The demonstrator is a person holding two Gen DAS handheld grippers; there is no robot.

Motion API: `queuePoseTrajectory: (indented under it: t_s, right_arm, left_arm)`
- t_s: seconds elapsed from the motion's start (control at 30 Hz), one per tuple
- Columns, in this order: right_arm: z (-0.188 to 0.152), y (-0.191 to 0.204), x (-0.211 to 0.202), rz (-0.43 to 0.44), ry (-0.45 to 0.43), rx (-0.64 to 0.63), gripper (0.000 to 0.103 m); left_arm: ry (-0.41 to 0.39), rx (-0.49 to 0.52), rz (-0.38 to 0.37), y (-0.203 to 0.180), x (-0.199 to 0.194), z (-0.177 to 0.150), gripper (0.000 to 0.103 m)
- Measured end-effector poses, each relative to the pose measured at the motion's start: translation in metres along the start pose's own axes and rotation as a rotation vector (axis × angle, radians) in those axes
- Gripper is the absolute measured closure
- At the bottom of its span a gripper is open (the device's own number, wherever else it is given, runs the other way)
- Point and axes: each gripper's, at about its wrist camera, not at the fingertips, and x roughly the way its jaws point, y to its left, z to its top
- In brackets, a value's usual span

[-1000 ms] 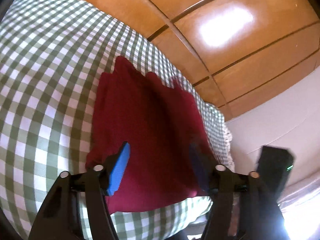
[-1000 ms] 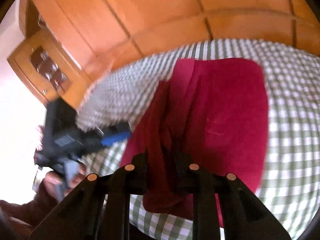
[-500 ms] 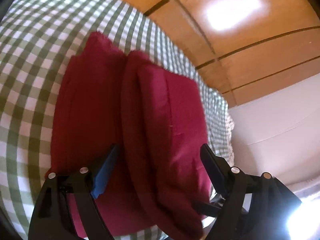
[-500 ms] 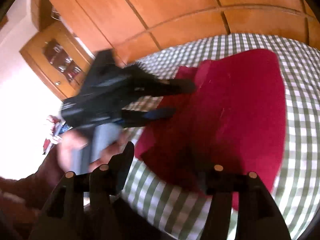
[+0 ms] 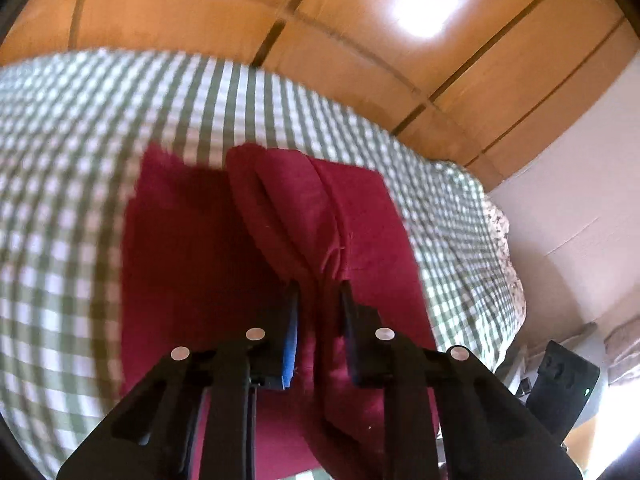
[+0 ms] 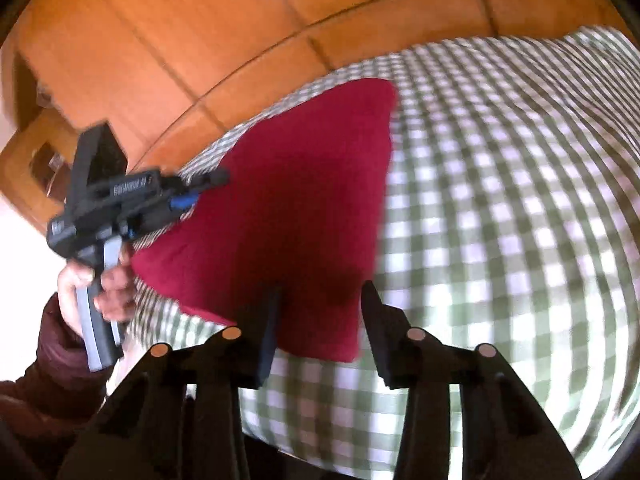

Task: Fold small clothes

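A dark red garment (image 5: 192, 260) lies on the green-checked tablecloth (image 5: 60, 160), with one part doubled over into a raised ridge down its middle. My left gripper (image 5: 318, 300) is closing, and its pads pinch the near end of that ridge. In the right wrist view the garment (image 6: 312, 184) looks flat and roughly triangular. My right gripper (image 6: 320, 312) hangs over its near corner. Its jaws are closing but still stand apart, the cloth lying under the gap untouched. A hand (image 6: 80, 284) holds the left gripper (image 6: 204, 188) at the garment's left edge.
The checked tablecloth (image 6: 500, 200) stretches bare to the right of the garment. Its edge drops off to a wooden floor (image 5: 360, 40). A wooden cabinet (image 6: 36, 160) stands at the far left, and a white wall (image 5: 580, 200) lies beyond the table's right end.
My right gripper let go of the red cloth, opened and drew back to the near corner. My left gripper swung round and went from wide open to narrow around the raised fold.
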Motion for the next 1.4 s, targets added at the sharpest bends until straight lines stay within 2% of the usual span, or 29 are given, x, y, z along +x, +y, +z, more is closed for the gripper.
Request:
queuePoseTrajectory:
  t_s: [0.13, 0.23, 0.27, 0.3, 0.37, 0.43, 0.5, 0.57, 0.6, 0.63, 0.67, 0.73, 0.77, 0.83, 0.9, 0.97, 1.0, 1.07, 1.13, 1.17, 1.27, 1.33, 1.4]
  right_arm:
    - [-0.004, 0.033, 0.017, 0.036, 0.027, -0.075, 0.065]
    - [-0.008, 0.052, 0.042, 0.050, 0.077, -0.099, 0.065]
    - [-0.011, 0.058, 0.050, 0.048, 0.093, -0.109, 0.065]
    - [-0.013, 0.066, 0.058, 0.056, 0.112, -0.121, 0.065]
    - [-0.017, 0.079, 0.069, 0.016, 0.123, -0.162, 0.060]
    - [-0.021, 0.083, 0.073, -0.001, 0.133, -0.167, 0.057]
    - [-0.020, 0.082, 0.071, 0.018, 0.130, -0.164, 0.055]
    - [-0.020, 0.081, 0.065, 0.068, 0.137, -0.172, 0.048]
    - [-0.019, 0.079, 0.060, 0.104, 0.145, -0.170, 0.046]
    - [-0.021, 0.075, 0.054, 0.128, 0.146, -0.169, 0.046]
    - [-0.019, 0.073, 0.048, 0.139, 0.142, -0.172, 0.046]
    - [-0.010, 0.064, 0.034, 0.131, 0.102, -0.164, 0.046]
    - [-0.004, 0.055, 0.024, 0.121, 0.072, -0.140, 0.047]
    - [0.005, 0.044, 0.011, 0.075, 0.024, -0.105, 0.050]
    - [0.023, 0.029, 0.006, 0.013, -0.022, -0.058, 0.060]
    - [0.039, 0.020, 0.005, -0.020, -0.058, -0.027, 0.064]
    - [0.050, 0.020, 0.006, -0.032, -0.079, -0.022, 0.065]
    - [0.070, 0.026, 0.014, -0.043, -0.098, -0.028, 0.065]
    - [0.089, 0.033, 0.032, -0.035, -0.092, -0.045, 0.066]
    - [0.098, 0.037, 0.047, -0.041, -0.076, -0.050, 0.066]
    - [0.112, 0.033, 0.104, -0.090, 0.005, -0.042, 0.067]
    - [0.114, 0.029, 0.145, -0.166, 0.045, -0.072, 0.067]
    - [0.112, 0.022, 0.163, -0.188, 0.023, -0.087, 0.068]
  left_arm:
    - [-0.035, 0.031, 0.056, 0.017, -0.025, -0.003, 0.085]
    - [-0.020, 0.002, 0.146, 0.044, -0.026, -0.012, 0.086]
    - [-0.008, -0.026, 0.176, 0.058, -0.025, -0.017, 0.091]
    - [-0.011, -0.052, 0.209, 0.070, -0.025, -0.021, 0.102]
    - [-0.025, -0.086, 0.287, 0.088, -0.024, -0.023, 0.103]
    - [-0.004, -0.133, 0.332, 0.101, -0.022, -0.025, 0.103]
    - [-0.031, -0.169, 0.321, 0.102, -0.031, -0.026, 0.103]
    - [-0.092, -0.156, 0.250, 0.091, -0.048, -0.025, 0.103]
    - [-0.110, -0.144, 0.233, 0.082, -0.051, -0.022, 0.101]
    - [-0.126, -0.123, 0.215, 0.072, -0.055, -0.021, 0.087]
    - [-0.144, -0.104, 0.197, 0.061, -0.056, -0.020, 0.061]
    - [-0.202, -0.064, 0.146, 0.037, -0.056, -0.019, 0.038]
    - [-0.221, -0.048, 0.125, 0.029, -0.055, -0.019, 0.036]
    - [-0.225, 0.001, 0.099, 0.009, -0.042, -0.017, 0.036]
    - [-0.218, 0.041, 0.118, -0.004, -0.028, -0.016, 0.036]
    - [-0.189, 0.073, 0.122, -0.013, -0.013, -0.020, 0.036]
    - [-0.176, 0.089, 0.145, -0.014, -0.005, -0.024, 0.037]
    - [-0.148, 0.109, 0.215, -0.006, 0.008, -0.033, 0.044]
    - [-0.106, 0.107, 0.263, 0.006, 0.017, -0.040, 0.064]
    - [-0.094, 0.104, 0.277, 0.013, 0.020, -0.043, 0.068]
    - [-0.099, 0.086, 0.289, 0.032, 0.018, -0.051, 0.077]
    - [-0.107, 0.085, 0.315, 0.036, 0.016, -0.053, 0.082]
    - [-0.111, 0.085, 0.325, 0.038, 0.014, -0.056, 0.083]
